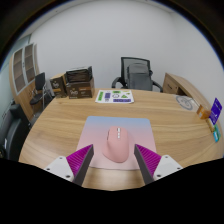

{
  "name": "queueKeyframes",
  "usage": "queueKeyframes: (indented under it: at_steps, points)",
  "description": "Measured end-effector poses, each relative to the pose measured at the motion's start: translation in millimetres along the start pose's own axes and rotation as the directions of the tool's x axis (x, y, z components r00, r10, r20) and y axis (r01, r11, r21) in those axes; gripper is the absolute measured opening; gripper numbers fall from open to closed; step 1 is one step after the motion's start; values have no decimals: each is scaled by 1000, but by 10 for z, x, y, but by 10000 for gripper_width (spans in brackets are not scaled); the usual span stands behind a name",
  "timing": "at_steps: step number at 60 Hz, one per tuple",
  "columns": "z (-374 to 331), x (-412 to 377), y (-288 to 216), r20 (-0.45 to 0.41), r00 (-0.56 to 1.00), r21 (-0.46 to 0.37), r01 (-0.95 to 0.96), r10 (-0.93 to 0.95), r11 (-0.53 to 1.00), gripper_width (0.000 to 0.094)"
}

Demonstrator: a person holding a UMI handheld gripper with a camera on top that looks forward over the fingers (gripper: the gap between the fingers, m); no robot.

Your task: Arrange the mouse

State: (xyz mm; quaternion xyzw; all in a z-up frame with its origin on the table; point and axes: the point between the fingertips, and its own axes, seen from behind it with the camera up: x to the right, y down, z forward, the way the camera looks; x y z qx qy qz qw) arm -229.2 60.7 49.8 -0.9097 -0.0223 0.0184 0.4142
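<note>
A pink mouse [115, 145] lies on a pale pink and lilac mouse mat [120, 133] on the wooden table [60, 125]. My gripper [113, 162] is open, its purple-padded fingers [78, 160] spread wide on either side of the mouse's near end. The mouse stands between and just ahead of the fingertips, with a gap at each side. It rests on the mat on its own.
Beyond the mat lies a small printed card or box [114, 97]. A black office chair [134, 73] stands behind the table. Shelving with boxes [72, 82] is at the back left. A round grey object [186, 102] and a blue item [216, 108] sit at the table's right.
</note>
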Motion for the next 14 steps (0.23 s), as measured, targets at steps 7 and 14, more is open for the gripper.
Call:
queueKeyframes:
  at_steps: [7,14]
  points:
    - [-519,-63,117,64,998,48,-14,11,999,847]
    - [-948,-99,279,133,990,87,25,-37,996,837]
